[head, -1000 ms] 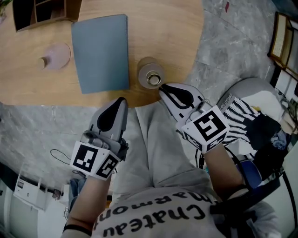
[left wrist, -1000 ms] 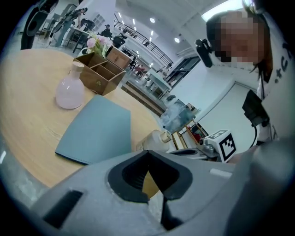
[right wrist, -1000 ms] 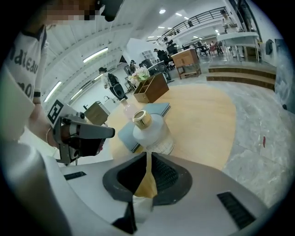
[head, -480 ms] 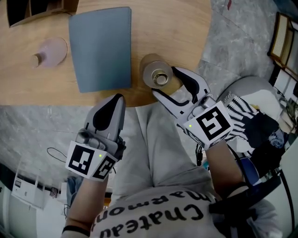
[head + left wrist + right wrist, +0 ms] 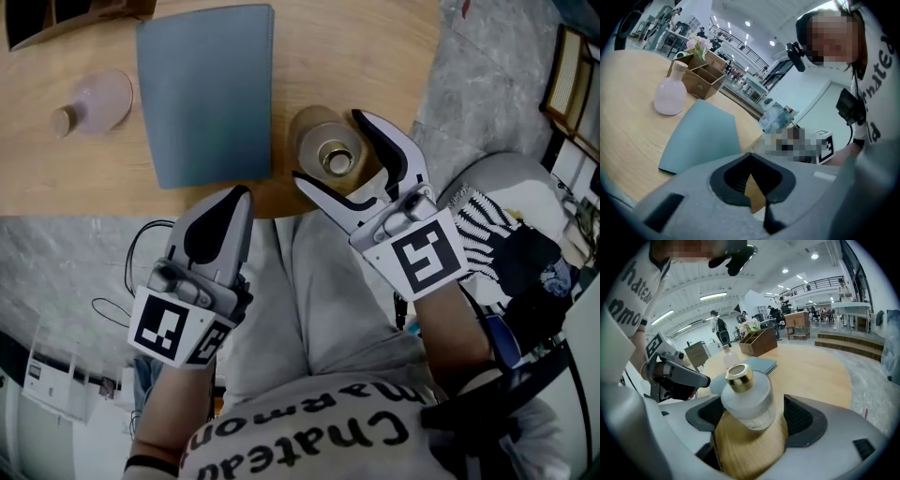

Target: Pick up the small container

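A pink vase (image 5: 94, 98) and a blue folder (image 5: 206, 94) are seen on the table (image 5: 375, 56). The left gripper (image 5: 236, 199) is clenched on nothing, just off the table's edge. The small container (image 5: 323, 141) stands near that edge between the jaws of the right gripper (image 5: 330, 150), which have just been opening. No pad is seen pressing on it, and its label is blurred.

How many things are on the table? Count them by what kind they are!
Bottles: 2 (the small container with the gold neck and the pink bottle)
Blue folder: 1
Wooden box: 1
Total: 4 things on the table
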Motion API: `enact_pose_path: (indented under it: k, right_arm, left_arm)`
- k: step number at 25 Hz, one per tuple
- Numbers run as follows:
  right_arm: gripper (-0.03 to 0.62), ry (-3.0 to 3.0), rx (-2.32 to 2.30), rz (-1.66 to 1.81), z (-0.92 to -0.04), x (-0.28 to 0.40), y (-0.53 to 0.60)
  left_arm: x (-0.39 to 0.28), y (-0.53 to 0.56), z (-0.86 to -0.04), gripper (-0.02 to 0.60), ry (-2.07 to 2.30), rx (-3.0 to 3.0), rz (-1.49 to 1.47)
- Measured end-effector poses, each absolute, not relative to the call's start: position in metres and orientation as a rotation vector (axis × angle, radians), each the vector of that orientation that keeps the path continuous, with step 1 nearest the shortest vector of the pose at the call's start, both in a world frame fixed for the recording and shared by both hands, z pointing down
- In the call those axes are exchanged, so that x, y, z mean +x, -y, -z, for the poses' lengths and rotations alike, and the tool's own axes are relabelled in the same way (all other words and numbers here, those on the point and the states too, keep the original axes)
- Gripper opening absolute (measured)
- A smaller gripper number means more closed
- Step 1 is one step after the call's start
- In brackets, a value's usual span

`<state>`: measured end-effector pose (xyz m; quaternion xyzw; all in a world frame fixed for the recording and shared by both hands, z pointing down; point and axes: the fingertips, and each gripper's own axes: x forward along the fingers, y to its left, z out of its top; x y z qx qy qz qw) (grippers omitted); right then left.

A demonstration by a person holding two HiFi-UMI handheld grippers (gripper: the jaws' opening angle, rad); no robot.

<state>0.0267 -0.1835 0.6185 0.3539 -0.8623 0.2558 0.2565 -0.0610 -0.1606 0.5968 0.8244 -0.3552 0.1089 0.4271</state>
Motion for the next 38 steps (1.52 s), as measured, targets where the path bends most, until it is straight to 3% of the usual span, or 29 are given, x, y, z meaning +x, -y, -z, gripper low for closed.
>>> enact_pose_path:
  k: [18, 38]
  right_arm:
    - [0.354, 2.355, 0.865, -0.5, -0.63, -0.007, 0.2]
    - [0.354, 2.4, 0.854, -0.509, -0.632, -0.011, 0.205]
  left_arm:
    - [-0.069, 0.165, -0.601, 0.014, 0.844, 2.163, -0.207]
    - [-0.072, 0.157, -0.607, 0.015, 0.865, 2.218, -0.203]
